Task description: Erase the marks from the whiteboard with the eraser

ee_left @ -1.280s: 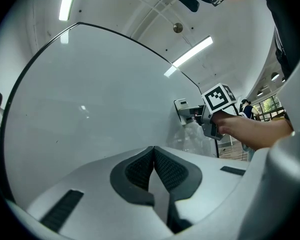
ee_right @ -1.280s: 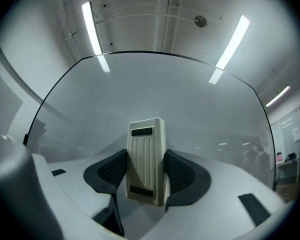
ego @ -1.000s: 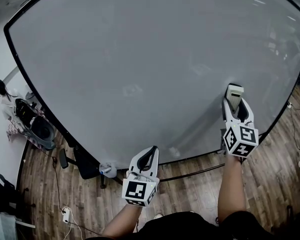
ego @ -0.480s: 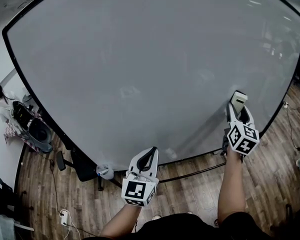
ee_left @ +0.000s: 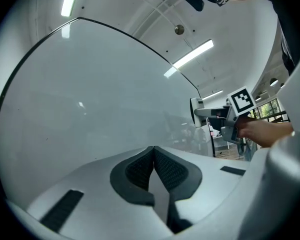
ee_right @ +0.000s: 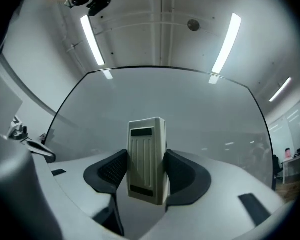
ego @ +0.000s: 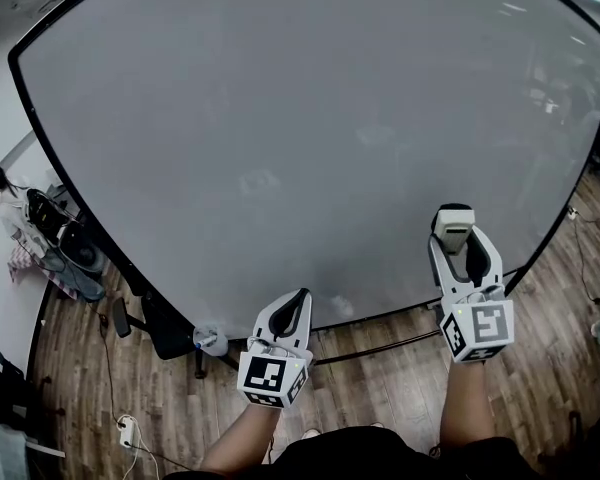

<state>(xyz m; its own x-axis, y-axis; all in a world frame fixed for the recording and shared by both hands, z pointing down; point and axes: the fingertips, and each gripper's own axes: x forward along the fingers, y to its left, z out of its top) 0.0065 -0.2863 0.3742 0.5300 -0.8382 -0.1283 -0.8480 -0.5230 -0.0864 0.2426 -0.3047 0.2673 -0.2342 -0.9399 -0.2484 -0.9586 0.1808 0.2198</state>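
Right gripper [ego: 458, 248]: I find it clamped on the eraser [ego: 452, 220]. In the right gripper view the dark pads [ee_right: 110, 170] press both long sides of the pale, ribbed block, which stands upright and rises past the jaw tips. From the head view the eraser lies over the whiteboard [ego: 280, 118] at about 5 o'clock, near its black lower edge. I cannot tell whether it touches the surface.

Left gripper [ego: 298, 298]: jaws are closed together with nothing between them, the pads meeting along one line in its own view. It sits at 6 o'clock in the head view, its tips at the lower edge of the board, well apart from the right gripper. Its camera also takes in the right gripper at 3 o'clock, with a hand [ee_left: 262, 131] behind it.

Whiteboard: grey, glossy, filling most of the head view. I note a faint smudge [ego: 260, 180] near the centre.

Surroundings: wood floor [ego: 380, 368] below the board, bags [ego: 60, 253] at 9 o'clock and a power strip [ego: 132, 430] at 7 o'clock.
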